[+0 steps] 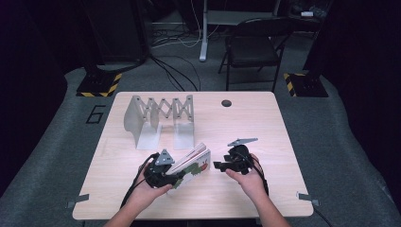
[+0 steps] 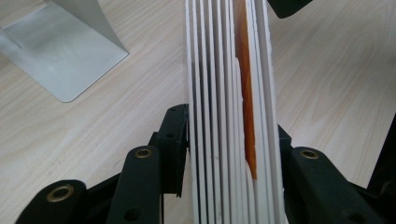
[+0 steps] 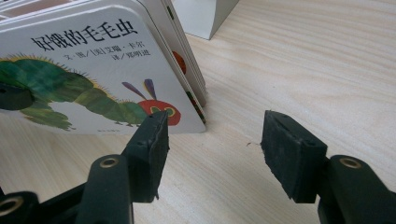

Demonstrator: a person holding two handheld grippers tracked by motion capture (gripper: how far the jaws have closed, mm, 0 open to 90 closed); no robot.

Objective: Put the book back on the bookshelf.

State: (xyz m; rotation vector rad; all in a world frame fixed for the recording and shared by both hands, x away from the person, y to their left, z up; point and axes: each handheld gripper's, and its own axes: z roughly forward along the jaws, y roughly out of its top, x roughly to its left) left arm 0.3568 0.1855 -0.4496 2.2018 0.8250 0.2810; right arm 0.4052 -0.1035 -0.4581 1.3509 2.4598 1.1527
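Left gripper [image 2: 233, 140] clamped on board book [image 2: 229, 93]; right gripper [image 3: 212, 149] open, empty.

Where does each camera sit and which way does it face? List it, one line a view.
High view: above the person's side, looking forward and down on the table; both hands show.
Left gripper view: rides the left gripper, shut on the book.
Right gripper view: rides the right gripper, jaws open toward the book's cover.
All share the book.

A: The book [image 3: 93, 70]? Thick white card pages, glossy printed cover.
B: Beyond the book, the rack [image 1: 158, 118] is matt grey metal. The surface [image 1: 265, 123] is pale wood-grain, smooth. Tool pads [image 3: 292, 154]: rough black rubber.
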